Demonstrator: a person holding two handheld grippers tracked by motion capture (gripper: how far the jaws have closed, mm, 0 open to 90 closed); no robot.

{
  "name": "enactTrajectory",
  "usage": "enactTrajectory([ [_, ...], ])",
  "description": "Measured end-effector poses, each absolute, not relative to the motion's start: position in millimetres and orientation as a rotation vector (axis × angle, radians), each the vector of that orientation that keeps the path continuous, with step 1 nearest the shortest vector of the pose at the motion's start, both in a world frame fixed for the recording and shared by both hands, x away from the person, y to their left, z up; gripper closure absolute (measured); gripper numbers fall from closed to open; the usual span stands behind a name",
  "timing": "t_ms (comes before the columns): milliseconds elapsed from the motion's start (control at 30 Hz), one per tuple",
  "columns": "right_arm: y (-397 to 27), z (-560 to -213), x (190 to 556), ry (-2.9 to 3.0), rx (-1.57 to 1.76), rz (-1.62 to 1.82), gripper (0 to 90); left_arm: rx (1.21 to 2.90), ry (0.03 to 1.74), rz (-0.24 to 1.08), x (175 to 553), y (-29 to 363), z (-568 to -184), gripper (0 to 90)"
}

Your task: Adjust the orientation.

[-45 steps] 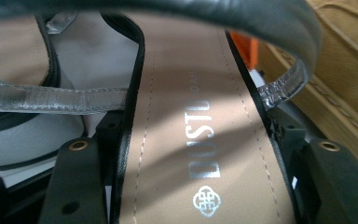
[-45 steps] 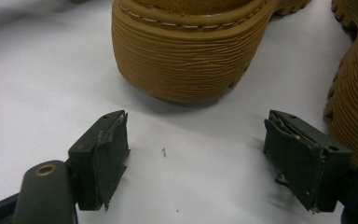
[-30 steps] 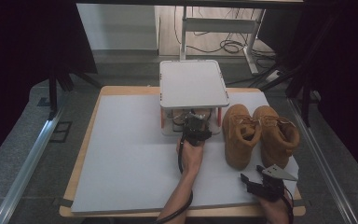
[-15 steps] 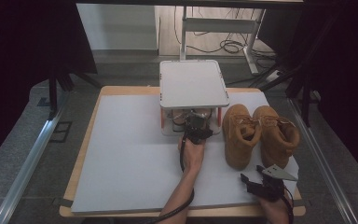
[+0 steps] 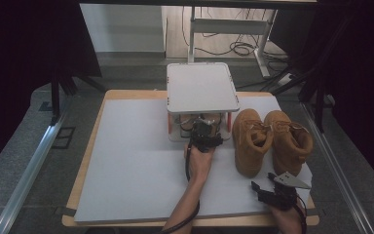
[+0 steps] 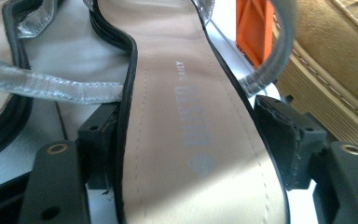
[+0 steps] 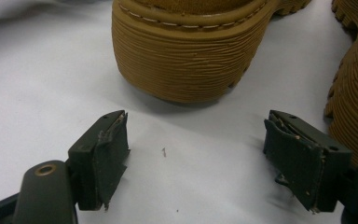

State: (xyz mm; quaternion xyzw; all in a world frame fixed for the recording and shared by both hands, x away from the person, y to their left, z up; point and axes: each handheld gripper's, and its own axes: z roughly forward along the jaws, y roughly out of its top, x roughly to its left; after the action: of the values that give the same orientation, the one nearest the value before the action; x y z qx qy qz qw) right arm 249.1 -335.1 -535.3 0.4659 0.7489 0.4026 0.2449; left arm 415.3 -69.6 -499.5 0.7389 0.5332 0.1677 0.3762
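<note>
Sandal (image 6: 186, 140) lies on the lower shelf of the small rack (image 5: 202, 87), between the left gripper (image 6: 186, 144) jaws, which have just been opening and appear off its edges. Release is probably under way. Right gripper (image 7: 196, 154) rests released before the tan boots (image 5: 272, 139).

Between your left gripper (image 6: 186, 140)'s matt black plastic jaws lies a sandal (image 6: 186, 116) with a smooth, tan leather-like insole, stitched along its edge and rimmed in glossy black. At the left of that view its straps (image 6: 42, 84) look silvery and crinkled, like metallic foil leather. The orange post (image 6: 254, 28) at upper right is plain matt plastic. In your right gripper view, the boot (image 7: 191, 60) at top centre shows a finely ribbed, rubbery tan sole with pale stitching above. The table (image 7: 42, 84) surface is smooth, matt white. Your right gripper (image 7: 196, 158)'s pads look scuffed, rough-edged.
</note>
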Motion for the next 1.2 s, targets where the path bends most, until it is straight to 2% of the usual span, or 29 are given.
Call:
enactTrajectory([
  [667, -335.1, -535.2, 249.1, 2.045, 1.272, 1.097, 21.6, 1.900, 1.265, 0.420, 367.4, -37.5, -496.4, 29.2],
  [1000, -334.9, -535.2, 249.0, 2.046, 1.272, 1.095, 21.6, 1.894, 1.199, 0.419, 348.3, -22.5, -496.6, 47.1],
  [1200, -335.0, -535.2, 249.0, 2.046, 1.272, 1.095, 21.6, 1.911, 1.154, 0.392, 348.9, -26.4, -500.7, 64.6],
])
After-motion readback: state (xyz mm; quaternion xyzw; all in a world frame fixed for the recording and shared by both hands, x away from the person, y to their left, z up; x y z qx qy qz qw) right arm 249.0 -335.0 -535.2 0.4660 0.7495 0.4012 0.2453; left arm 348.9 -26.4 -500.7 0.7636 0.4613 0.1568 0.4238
